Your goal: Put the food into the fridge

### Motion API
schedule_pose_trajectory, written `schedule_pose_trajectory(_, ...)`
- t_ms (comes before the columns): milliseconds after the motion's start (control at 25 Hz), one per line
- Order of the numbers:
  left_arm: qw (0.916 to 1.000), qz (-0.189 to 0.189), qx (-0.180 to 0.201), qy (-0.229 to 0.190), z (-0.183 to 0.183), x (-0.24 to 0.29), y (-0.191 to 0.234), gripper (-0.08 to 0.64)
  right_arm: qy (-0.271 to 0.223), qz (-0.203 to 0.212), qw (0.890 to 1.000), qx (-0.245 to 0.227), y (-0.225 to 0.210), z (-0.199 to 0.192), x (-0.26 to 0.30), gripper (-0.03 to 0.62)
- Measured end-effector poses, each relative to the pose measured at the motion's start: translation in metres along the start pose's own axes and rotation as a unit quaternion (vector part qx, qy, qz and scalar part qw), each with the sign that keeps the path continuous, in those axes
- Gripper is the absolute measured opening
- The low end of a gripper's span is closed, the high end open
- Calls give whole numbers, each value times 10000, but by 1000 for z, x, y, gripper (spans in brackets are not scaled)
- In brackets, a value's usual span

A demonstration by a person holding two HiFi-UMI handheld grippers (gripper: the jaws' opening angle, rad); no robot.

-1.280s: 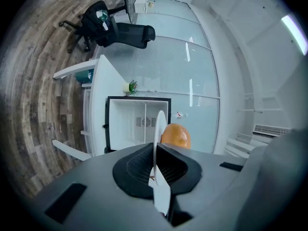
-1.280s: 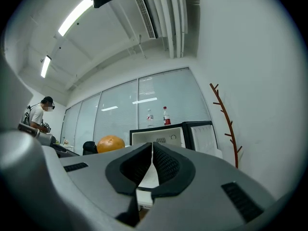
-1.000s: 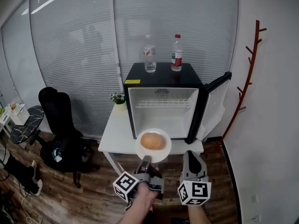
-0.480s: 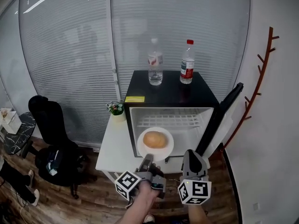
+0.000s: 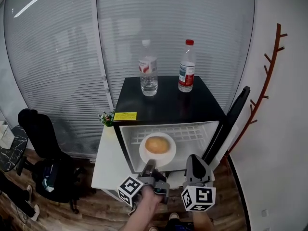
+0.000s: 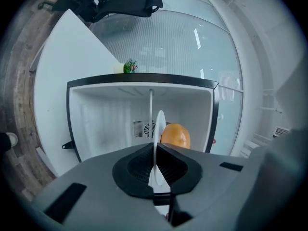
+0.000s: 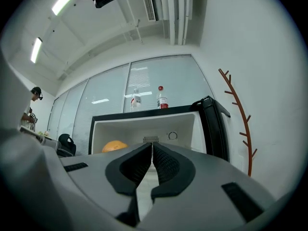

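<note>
A round orange bun [image 5: 157,145] lies on a white plate [image 5: 146,156], and my left gripper [image 5: 150,165] is shut on the plate's near rim. The plate hangs in front of the open mouth of the black mini fridge [image 5: 166,102]. In the left gripper view the plate [image 6: 158,129] shows edge-on between the jaws, the bun [image 6: 175,135] behind it and the fridge's white inside [image 6: 106,124] beyond. My right gripper [image 5: 196,163] is shut and holds nothing, just right of the plate. In the right gripper view the bun [image 7: 114,146] shows left of the right gripper [image 7: 152,148].
The fridge door [image 5: 231,120] stands open at the right. Two water bottles [image 5: 148,75] [image 5: 186,73] stand on the fridge top. The fridge rests on a white table [image 5: 105,160] with a small plant [image 5: 106,118]. A black chair [image 5: 41,138] is at the left, a wall coat rack [image 5: 269,76] at the right.
The view has closed in on the fridge. The plate with the bun has moved from in front of the table's edge up to the fridge's opening. Both grippers stay shut.
</note>
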State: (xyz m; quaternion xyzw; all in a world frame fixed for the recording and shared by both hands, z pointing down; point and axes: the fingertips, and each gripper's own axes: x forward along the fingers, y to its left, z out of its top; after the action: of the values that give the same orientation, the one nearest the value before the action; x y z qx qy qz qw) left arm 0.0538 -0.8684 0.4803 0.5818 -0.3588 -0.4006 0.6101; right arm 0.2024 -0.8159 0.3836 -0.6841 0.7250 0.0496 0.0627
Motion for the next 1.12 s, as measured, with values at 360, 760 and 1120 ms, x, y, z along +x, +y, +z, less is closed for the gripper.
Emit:
schedule_pose_trajectory(360, 9994, 160, 119, -298, -5, 60, 12, 34, 27, 267, 9996, 112, -35, -12, 61, 31)
schedule_pose_trajectory(760, 9978, 130, 164, -637, 0, 95, 2, 35, -59, 644, 9976, 244, -45, -13, 103, 31)
schedule_pose_trajectory(1120, 9959, 113, 249, -865, 0, 97, 0, 37, -93, 848, 9957, 347, -47, -18, 120, 31)
